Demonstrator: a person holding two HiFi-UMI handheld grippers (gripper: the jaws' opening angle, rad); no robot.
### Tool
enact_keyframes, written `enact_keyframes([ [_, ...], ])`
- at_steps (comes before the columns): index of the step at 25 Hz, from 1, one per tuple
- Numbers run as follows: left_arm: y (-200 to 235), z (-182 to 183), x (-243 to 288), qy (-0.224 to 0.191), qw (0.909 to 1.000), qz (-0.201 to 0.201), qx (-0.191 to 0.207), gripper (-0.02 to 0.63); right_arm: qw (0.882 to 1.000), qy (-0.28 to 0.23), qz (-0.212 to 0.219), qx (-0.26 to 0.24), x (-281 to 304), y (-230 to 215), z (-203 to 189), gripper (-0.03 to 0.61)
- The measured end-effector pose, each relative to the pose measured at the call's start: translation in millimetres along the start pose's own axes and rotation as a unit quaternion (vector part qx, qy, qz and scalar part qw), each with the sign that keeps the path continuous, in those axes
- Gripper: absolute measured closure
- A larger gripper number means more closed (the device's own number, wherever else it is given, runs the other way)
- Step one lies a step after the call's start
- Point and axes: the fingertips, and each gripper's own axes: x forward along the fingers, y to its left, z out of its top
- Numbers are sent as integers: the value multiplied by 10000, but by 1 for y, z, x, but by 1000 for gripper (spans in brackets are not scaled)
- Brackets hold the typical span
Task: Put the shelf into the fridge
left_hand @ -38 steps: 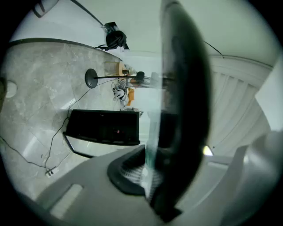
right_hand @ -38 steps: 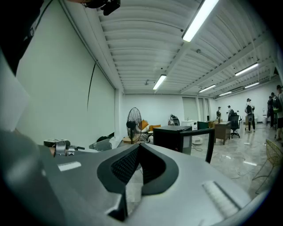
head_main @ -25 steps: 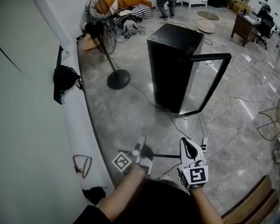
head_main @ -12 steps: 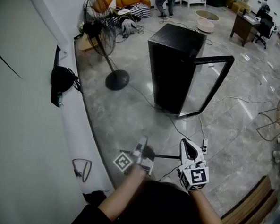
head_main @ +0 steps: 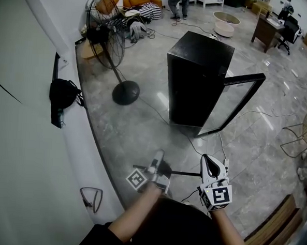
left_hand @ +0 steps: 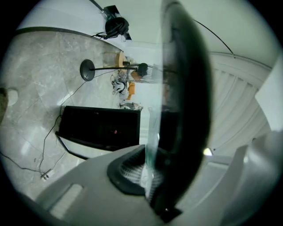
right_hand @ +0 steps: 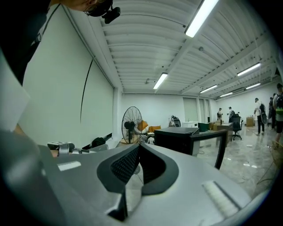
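The shelf is a clear glass pane with a dark edge, seen edge-on as a thin dark line held level between my two grippers. My left gripper is shut on its left end, where the glass and its dark rim run up between the jaws. My right gripper is shut on the right end, with the pane between the pads. The black fridge stands ahead on the floor, its glass door swung open to the right. From here I see its back and side.
A standing fan is left of the fridge, its round base on the floor. A cable runs from the fridge to a power strip near my right gripper. A white curved wall lies on the left. People and furniture stand far off.
The view has shifted a little, so the fridge and fan sit slightly lower and more to the right. Both grippers hold the shelf in the same pose.
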Motion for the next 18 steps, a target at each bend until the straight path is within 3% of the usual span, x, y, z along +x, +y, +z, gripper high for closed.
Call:
enact_keyframes([
  [5,11,55,53,276,9995,125,-127,595,9984,-48,-557,-107,77,-6,20,578],
  [10,20,111,94,552,9981,265,-110,595,9971,181,-736,-95,141,2,18,578],
  [13,25,141,117,641,9976,193,-163,595,9963,61,-863,-25,177,8,21,578],
  [18,45,168,134,949,9941,405,-328,596,9936,325,-1079,39,209,23,18,578],
])
